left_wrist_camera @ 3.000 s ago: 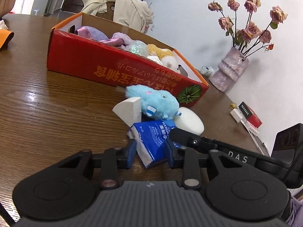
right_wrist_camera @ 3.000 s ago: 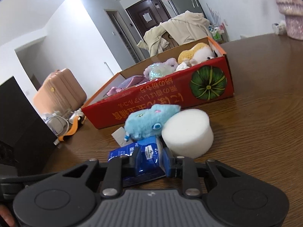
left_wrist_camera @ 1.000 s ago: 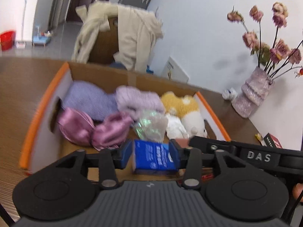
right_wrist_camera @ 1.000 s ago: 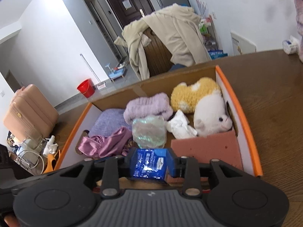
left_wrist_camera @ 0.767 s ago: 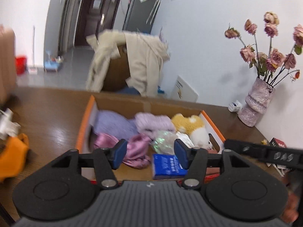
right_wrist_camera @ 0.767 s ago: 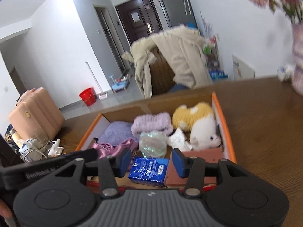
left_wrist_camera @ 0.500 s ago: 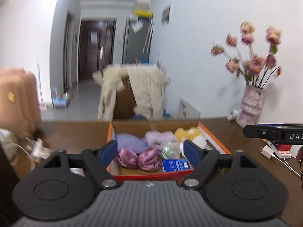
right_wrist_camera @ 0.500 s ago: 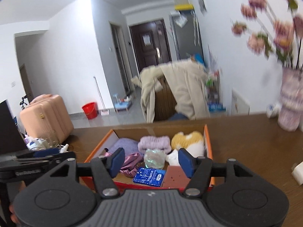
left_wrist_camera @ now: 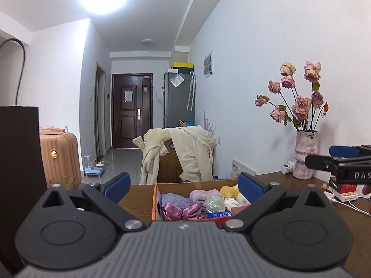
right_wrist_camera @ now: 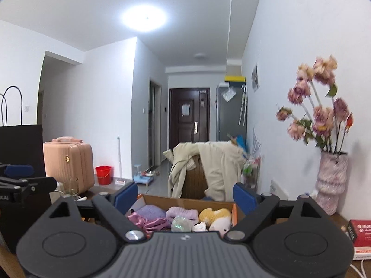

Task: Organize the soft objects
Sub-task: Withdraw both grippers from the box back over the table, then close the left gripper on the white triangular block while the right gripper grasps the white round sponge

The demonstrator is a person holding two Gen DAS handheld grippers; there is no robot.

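In the box (left_wrist_camera: 157, 199), blue packet (left_wrist_camera: 218, 214) crosswise

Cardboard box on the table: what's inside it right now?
Inside the cardboard box: purple cloth, pink satin bow, lilac headband, shiny wrapped ball, yellow plush, blue tissue pack, pink sponge. Anything beneath them is covered.

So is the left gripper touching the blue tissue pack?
Apart. In the left wrist view the left gripper is open and empty; the tissue pack lies in the box.
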